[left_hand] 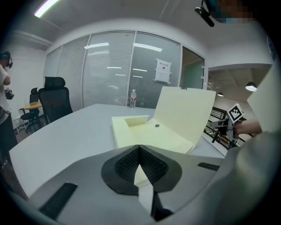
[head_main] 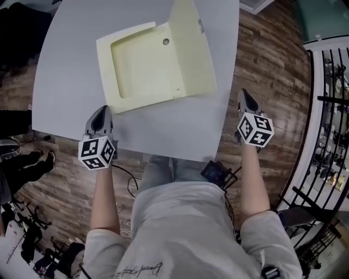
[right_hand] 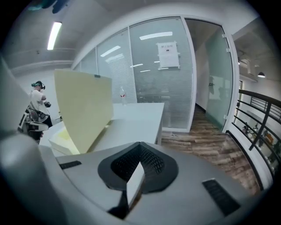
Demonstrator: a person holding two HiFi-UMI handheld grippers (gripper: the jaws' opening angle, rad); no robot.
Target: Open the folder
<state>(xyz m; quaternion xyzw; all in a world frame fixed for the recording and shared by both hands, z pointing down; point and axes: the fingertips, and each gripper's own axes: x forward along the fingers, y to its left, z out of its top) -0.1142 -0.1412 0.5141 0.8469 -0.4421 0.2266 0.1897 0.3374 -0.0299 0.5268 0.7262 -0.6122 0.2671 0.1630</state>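
A grey table (head_main: 65, 65) bears a pale yellow folder (head_main: 143, 70), its cover standing open.

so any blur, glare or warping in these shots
head view: sharp, evenly lit, no glare on the pale yellow plastic folder or grey table; left gripper view: heavy fisheye, dark corners, ceiling strip light blown out; right gripper view: same warping, glass door frame bowed.

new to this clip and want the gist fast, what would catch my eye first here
A pale yellow folder lies open in the middle of the grey table, its cover standing up on the right. Nearer the person, the left tool hangs over the table's near edge. The right tool is just off the table's right side, above the wooden floor. Both are shut and empty.
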